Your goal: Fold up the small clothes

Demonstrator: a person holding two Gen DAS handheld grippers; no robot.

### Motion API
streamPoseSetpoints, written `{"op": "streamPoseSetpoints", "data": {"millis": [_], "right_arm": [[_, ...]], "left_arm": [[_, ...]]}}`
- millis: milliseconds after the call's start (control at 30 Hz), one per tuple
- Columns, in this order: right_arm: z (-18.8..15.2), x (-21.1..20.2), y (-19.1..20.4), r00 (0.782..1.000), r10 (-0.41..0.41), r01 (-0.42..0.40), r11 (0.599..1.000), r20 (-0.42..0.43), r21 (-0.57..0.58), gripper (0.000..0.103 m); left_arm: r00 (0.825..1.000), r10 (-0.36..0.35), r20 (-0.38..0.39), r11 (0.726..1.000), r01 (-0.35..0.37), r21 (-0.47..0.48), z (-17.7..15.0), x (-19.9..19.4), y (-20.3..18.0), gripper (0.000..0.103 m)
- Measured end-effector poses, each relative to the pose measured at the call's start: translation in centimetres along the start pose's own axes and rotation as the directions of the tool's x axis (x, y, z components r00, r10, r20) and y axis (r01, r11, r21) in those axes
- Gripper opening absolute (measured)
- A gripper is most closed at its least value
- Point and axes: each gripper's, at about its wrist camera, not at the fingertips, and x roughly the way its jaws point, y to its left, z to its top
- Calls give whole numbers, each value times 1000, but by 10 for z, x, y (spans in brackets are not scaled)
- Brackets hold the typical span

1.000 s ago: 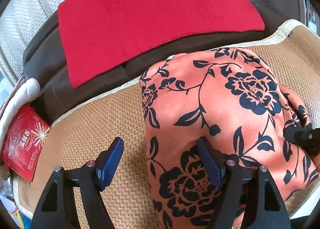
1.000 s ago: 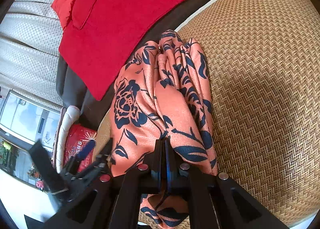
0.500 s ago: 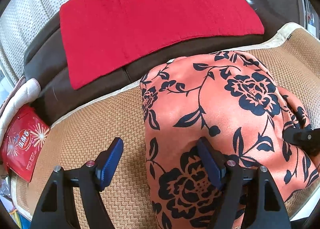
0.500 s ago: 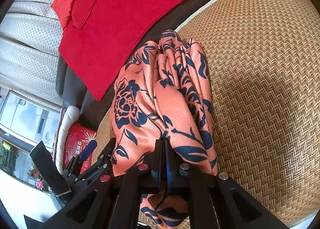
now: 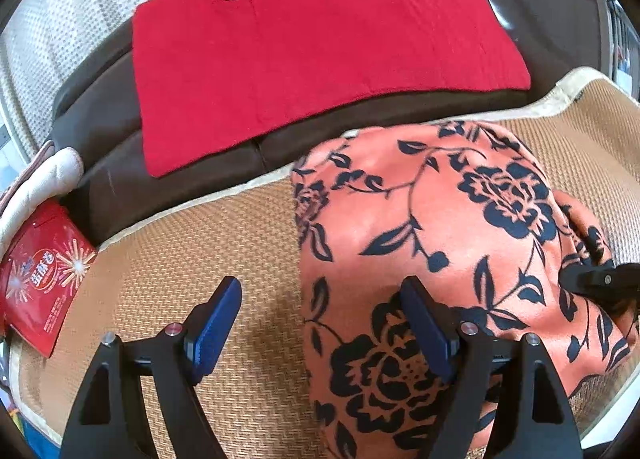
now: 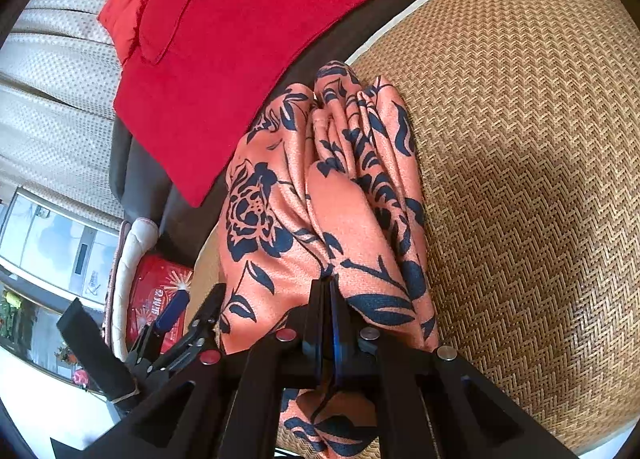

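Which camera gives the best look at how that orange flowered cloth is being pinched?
The right wrist view: the right gripper has its fingers shut on a bunched edge of the orange floral cloth, close up. The left wrist view shows the cloth's broad face and the open left gripper, with the pinching fingers only at the frame's right edge.

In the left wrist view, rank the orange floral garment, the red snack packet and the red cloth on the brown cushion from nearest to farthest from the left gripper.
1. Orange floral garment: under the right finger of the open left gripper.
2. Red snack packet: far left, off the woven mat's edge.
3. Red cloth: farthest, ahead on the brown cushion.
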Motion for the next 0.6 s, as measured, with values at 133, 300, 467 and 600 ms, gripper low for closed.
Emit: {"op": "streamPoseSetpoints", "data": {"millis": [133, 300, 467, 600], "right_arm": [[0, 2, 2, 1000, 4, -4, 1000, -4, 3, 6], [4, 2, -1, 1000, 12, -12, 1000, -12, 0, 6], [5, 2, -3, 1000, 15, -15, 1000, -18, -3, 6], [6, 3, -4, 1000, 21, -20, 1000, -23, 4, 6]], "left_arm": [[1000, 12, 7, 999, -12, -44, 1, -1, 12, 82], [1000, 9, -5, 999, -9, -48, 1, 6, 15, 82], [1000, 0, -12, 1000, 0, -14, -2, 9, 4, 82], [1000, -1, -14, 1000, 1, 16, -5, 12, 0, 82]]}}
